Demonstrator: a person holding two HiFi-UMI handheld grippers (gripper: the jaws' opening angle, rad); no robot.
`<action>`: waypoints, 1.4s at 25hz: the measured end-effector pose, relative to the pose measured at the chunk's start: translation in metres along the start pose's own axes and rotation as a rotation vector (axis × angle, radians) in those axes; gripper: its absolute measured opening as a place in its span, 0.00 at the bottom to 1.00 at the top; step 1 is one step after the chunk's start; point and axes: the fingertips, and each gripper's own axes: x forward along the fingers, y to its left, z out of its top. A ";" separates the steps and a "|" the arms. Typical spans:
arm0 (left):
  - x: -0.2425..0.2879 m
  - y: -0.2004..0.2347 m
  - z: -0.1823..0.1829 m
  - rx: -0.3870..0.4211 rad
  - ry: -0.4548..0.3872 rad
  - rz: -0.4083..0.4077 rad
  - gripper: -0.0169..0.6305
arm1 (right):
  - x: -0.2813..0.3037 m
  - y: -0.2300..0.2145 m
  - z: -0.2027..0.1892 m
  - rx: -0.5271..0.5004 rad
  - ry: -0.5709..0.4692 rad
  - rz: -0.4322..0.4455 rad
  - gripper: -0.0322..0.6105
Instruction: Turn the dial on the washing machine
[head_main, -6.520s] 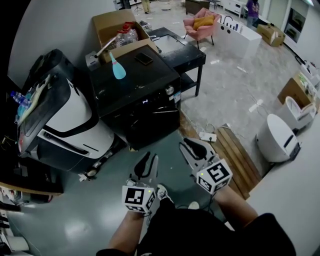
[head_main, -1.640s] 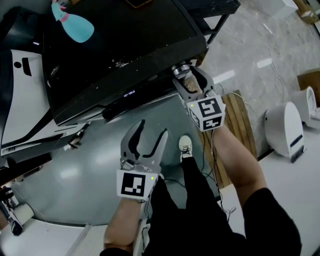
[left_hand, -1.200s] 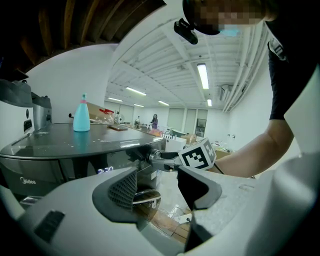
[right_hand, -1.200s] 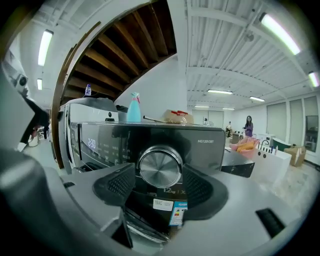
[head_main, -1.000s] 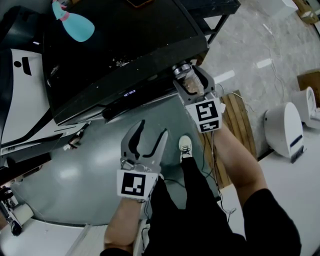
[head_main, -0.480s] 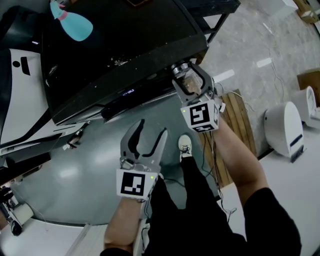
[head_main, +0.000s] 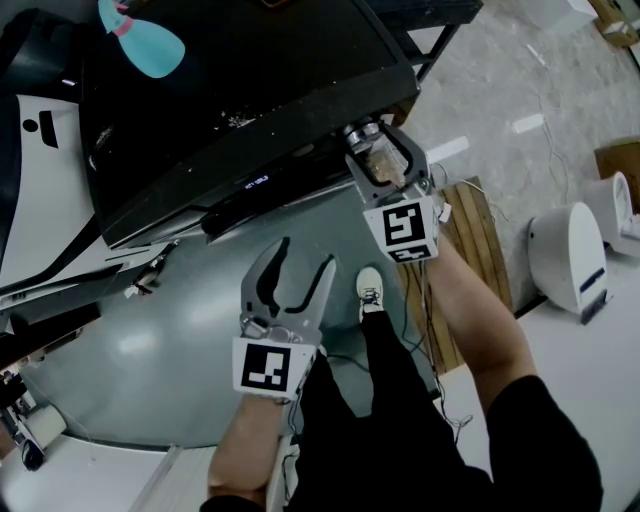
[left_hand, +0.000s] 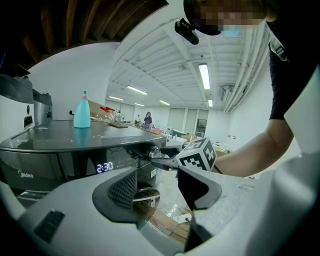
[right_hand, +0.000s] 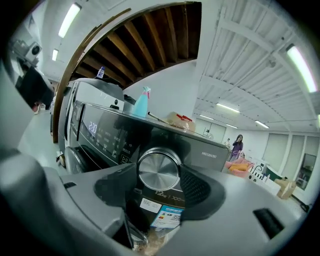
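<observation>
The dark washing machine (head_main: 230, 80) stands ahead of me, its silver dial (head_main: 362, 133) at the front panel's right end. My right gripper (head_main: 375, 142) reaches up to that dial. In the right gripper view the dial (right_hand: 159, 170) fills the gap of the right gripper (right_hand: 158, 176), with a pad against each of its sides. My left gripper (head_main: 300, 262) hangs lower, over the grey floor, open with nothing in it. From the left gripper (left_hand: 157, 187) I see the right gripper (left_hand: 161, 156) on the dial (left_hand: 154, 151) and a lit clock display.
A blue spray bottle (head_main: 140, 35) stands on the machine's top. A white machine (head_main: 40, 130) is at the left, a wooden pallet (head_main: 480, 260) and a white round appliance (head_main: 565, 255) at the right. The person's shoe (head_main: 370, 290) is under the grippers.
The right gripper has stayed on the dial and rolled about its axis, its marker cube showing a different tilt. The left gripper has not moved.
</observation>
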 end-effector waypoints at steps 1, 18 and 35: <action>0.000 0.000 0.000 -0.001 -0.001 0.000 0.39 | 0.000 0.000 0.000 0.017 -0.003 0.004 0.47; 0.002 0.003 -0.004 -0.005 0.006 -0.010 0.39 | -0.001 -0.002 -0.005 0.253 -0.021 0.032 0.48; -0.004 0.005 0.010 0.016 -0.015 -0.013 0.39 | -0.016 -0.005 0.011 0.218 -0.044 0.016 0.49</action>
